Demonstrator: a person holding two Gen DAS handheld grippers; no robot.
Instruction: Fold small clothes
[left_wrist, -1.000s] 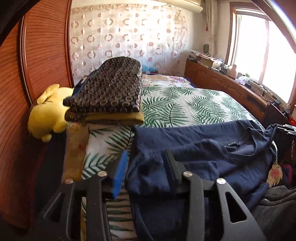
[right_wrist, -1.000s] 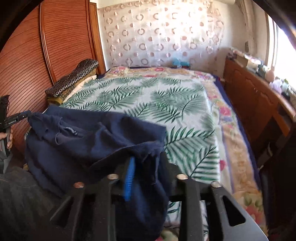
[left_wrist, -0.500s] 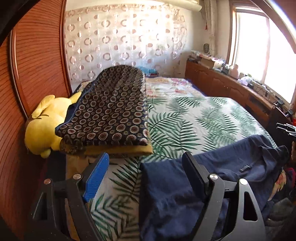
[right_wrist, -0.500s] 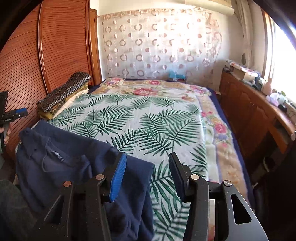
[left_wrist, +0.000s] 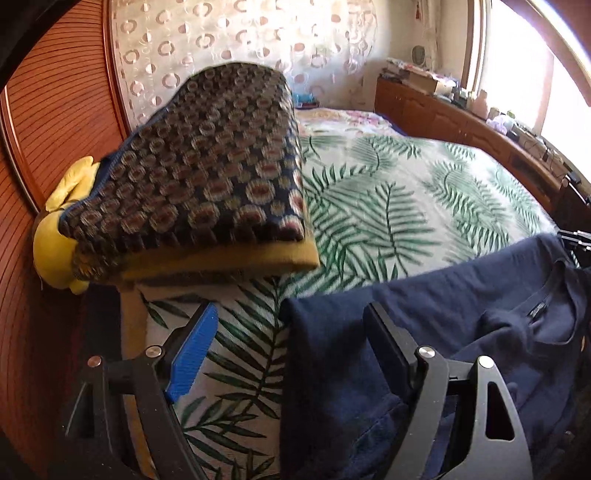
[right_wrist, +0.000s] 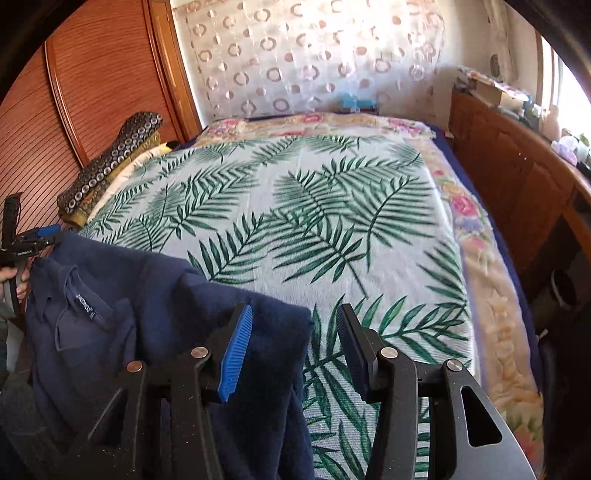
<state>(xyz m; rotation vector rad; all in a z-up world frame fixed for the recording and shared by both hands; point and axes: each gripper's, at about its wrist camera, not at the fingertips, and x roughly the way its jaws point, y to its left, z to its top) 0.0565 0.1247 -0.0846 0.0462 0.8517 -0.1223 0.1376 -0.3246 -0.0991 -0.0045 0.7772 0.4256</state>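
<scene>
Shirt (left_wrist: 424, 369), navy, is lying spread over the near edge of the bed (left_wrist: 406, 199), filling the lower right of the left wrist view and the lower left of the right wrist view (right_wrist: 147, 317). Its neckline with a small label is facing up.

The left gripper (left_wrist: 291, 325) is standing wide open at the bottom of its frame, jaws having just been opening; its blue pad is hanging over the leaf-print cover, its dark pad over the shirt's edge, and neither is pressing on cloth. The right gripper (right_wrist: 293, 332) is standing open too, jaws having just been opening; the shirt's corner is lying between and below the pads, not pinched.

A folded blanket (left_wrist: 207, 177) with a circle pattern is sitting on a yellow layer at the upper left of the left view, beside a yellow plush toy (left_wrist: 59, 236) against the wooden wardrobe (left_wrist: 55, 110). A patterned curtain (right_wrist: 306, 55) is hanging at the top, and a wooden cabinet (right_wrist: 517, 177) is running along the right.
</scene>
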